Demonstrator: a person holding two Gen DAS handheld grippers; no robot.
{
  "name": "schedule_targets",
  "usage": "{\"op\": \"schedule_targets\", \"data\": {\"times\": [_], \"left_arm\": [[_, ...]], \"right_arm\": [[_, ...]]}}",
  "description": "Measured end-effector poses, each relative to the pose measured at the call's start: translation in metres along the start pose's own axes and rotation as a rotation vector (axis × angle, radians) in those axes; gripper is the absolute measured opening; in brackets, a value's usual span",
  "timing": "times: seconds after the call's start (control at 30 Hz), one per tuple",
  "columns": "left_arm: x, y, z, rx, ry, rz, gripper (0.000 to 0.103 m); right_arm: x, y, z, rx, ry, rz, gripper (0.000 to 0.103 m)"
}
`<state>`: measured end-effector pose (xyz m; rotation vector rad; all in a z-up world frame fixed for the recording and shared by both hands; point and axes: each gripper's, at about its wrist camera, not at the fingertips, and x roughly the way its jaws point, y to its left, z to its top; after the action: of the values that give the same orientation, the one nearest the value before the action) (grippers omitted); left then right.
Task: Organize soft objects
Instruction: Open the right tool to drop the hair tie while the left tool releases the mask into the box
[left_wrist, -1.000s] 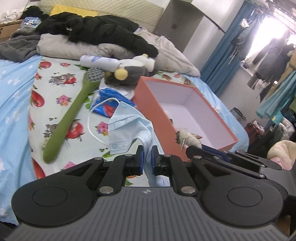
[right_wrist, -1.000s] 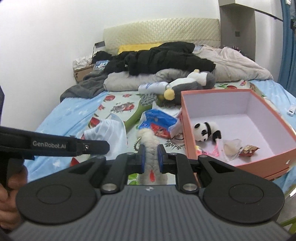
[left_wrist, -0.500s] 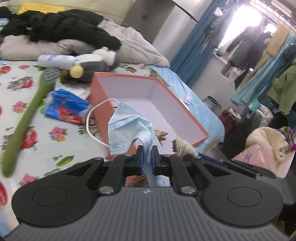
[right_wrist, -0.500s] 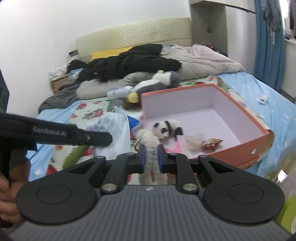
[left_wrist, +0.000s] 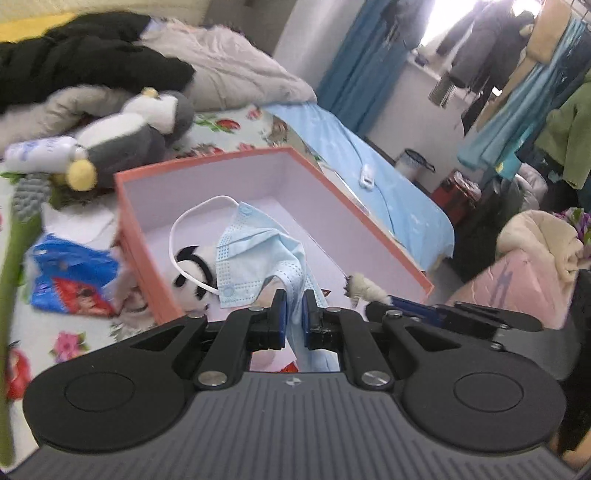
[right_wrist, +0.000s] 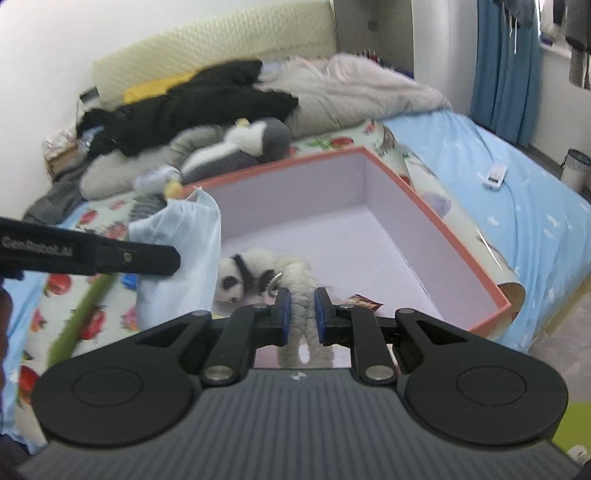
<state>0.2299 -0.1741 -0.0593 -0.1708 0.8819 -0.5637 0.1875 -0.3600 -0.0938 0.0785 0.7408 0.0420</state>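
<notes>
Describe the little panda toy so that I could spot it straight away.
Find the orange box with pale lilac walls lying open on the bed. The panda toy lies in its near left corner: small, white and fluffy, with black ears and eye patches, unlike the big grey-and-white plush behind the box.

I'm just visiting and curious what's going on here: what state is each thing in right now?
Left hand-held gripper: shut on the face mask.
Face mask: crumpled, dangling over the box.
Right hand-held gripper: shut on the fluffy white toy.
Fluffy white toy: held, hanging over the box.
Orange box: open, no lid on.
Panda plush: lying inside the box.
</notes>
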Motion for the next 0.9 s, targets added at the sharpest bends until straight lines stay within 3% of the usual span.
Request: {"op": "schedule_targets", "data": {"times": [0.23,0.4,0.57,0.77,0.8,0.83,0.87,0.9], "left_arm": [[0.087,0.004,0.037,-0.007,0.165,0.027,0.01],[0.13,0.0,0.061,0.006,0.225,0.055,0.01],[0.153,0.002,0.073,0.0,0.259,0.083,0.01],[0.154,0.007,0.073,-0.002,0.268,0.096,0.012],[0.152,0.006,0.072,0.0,0.266,0.095,0.014],[0.151,0.006,0.071,0.004,0.265,0.095,0.023],[0.151,0.007,0.07,0.001,0.275,0.105,0.04],[0.15,0.007,0.069,-0.003,0.279,0.104,0.046]], "right_arm": [[0.059,-0.028,0.023,0.045,0.142,-0.011,0.017],[0.09,-0.043,0.036,0.064,0.217,-0.032,0.018],[0.098,-0.052,0.04,0.079,0.233,-0.045,0.019],[0.098,-0.058,0.037,0.074,0.255,-0.063,0.022],[0.096,-0.06,0.037,0.073,0.255,-0.064,0.023],[0.095,-0.061,0.037,0.07,0.251,-0.067,0.026],[0.092,-0.062,0.036,0.066,0.244,-0.068,0.035],[0.089,-0.063,0.036,0.063,0.238,-0.069,0.043]]}}
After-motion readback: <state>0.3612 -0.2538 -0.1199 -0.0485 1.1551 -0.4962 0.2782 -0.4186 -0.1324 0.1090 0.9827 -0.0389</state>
